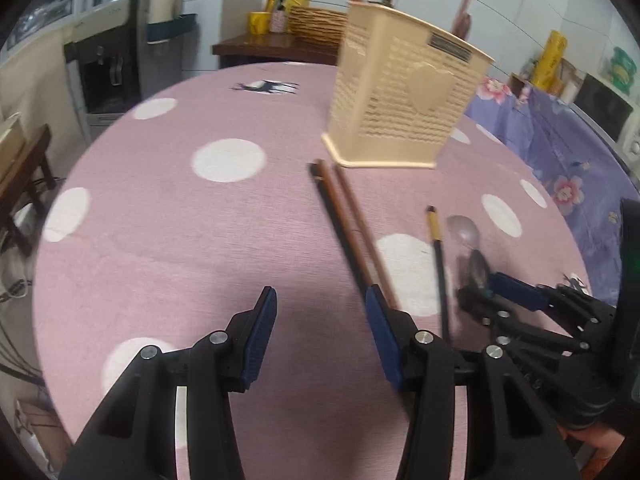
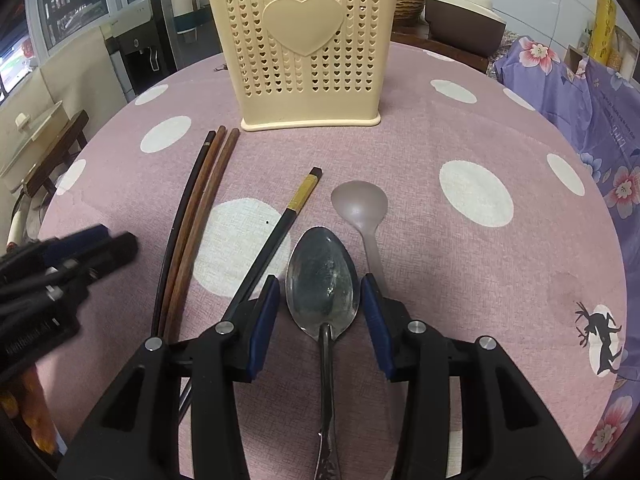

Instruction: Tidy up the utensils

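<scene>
Left wrist view: The left gripper [image 1: 320, 336] hangs over a round table [image 1: 160, 216] covered in pink cloth with white dots. Its jaws stand apart with only bare cloth between the blue pads. Three long chopsticks [image 1: 348, 236], one dark and two brown, lie side by side just ahead of the right-hand pad, running toward a cream perforated holder [image 1: 404, 96] that stands upright at the far side. A black chopstick with a gold band [image 1: 436, 248] lies to the right of them, apart. Beyond it the right gripper [image 1: 500, 292] enters from the right edge, a blurred spoon bowl at its tip. The picture is smeared by motion.

Right wrist view: The right gripper [image 2: 322, 314] has its jaws apart, one pad on each side of the bowl of a metal spoon [image 2: 322, 280]. Whether the pads touch the bowl cannot be told; narrow gaps seem to show. The spoon's handle runs back under the gripper. A pale plastic spoon [image 2: 360, 208] lies just right of it, partly behind the right pad. The gold-banded chopstick [image 2: 296, 212] lies just left, the three long chopsticks [image 2: 196, 216] further left. The holder [image 2: 308, 44] stands straight ahead, with a raised heart on its face. The left gripper [image 2: 92, 252] shows blurred at the left edge.
</scene>
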Demonstrator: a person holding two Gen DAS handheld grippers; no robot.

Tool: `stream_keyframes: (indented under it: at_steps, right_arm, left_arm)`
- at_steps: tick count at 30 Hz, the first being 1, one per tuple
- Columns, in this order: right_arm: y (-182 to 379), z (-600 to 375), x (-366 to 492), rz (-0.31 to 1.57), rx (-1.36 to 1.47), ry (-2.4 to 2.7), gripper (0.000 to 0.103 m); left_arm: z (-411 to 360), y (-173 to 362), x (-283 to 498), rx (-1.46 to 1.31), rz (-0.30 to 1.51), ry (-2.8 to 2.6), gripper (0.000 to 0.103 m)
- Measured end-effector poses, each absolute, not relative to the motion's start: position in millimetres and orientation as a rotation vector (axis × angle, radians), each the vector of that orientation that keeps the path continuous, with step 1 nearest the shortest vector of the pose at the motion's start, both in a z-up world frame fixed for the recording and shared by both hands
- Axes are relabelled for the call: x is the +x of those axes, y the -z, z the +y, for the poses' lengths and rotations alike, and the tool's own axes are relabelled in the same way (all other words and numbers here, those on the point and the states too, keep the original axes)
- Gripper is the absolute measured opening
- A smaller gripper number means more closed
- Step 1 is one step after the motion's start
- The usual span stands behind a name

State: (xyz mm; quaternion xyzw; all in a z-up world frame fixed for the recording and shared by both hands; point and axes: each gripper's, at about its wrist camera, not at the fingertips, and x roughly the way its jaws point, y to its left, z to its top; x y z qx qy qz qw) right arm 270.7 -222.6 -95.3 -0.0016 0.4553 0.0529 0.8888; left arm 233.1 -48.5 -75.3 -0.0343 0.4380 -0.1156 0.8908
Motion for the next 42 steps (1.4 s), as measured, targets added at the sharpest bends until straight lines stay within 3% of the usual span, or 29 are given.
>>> stream_keyframes:
  at_steps: [4,9,15,29,34,42]
  right_arm:
    - [95.2,-224.2,270.4,0.943,0.008,-0.114,0.043]
    - [95.5,-224.6,270.0,0.942,0.006,-0.119,0.044]
    - [96.4,-217.8,270.2,0.942,-0.008,-0.115,0.053]
    - [96.0,-216.9,271.0,0.961,-0.039,-0.083,0.053]
    - [94.3,-210.9,277.7,0.972,-0.04,-0.082,0.038]
    - [82.7,-222.5,270.8,0.915,0.046,-0.108,0.038]
  left_arm:
    - [-71.2,89.0,233.6,0.015,0.907,0.219,0.048]
    - [-47.6,88.2,224.5,0.004,0.895,0.185,0.05]
    - [-19.1,73.7,228.1,-0.061,0.875,0.141,0.05]
    - [-32.1,82.4,241.1,-0.084,0.911,0.146,0.05]
    - [-28.8,82.3,241.8,-0.08,0.914,0.139,0.05]
    - [-27.7,80.7,254.5,-0.089,0.933,0.144,0.05]
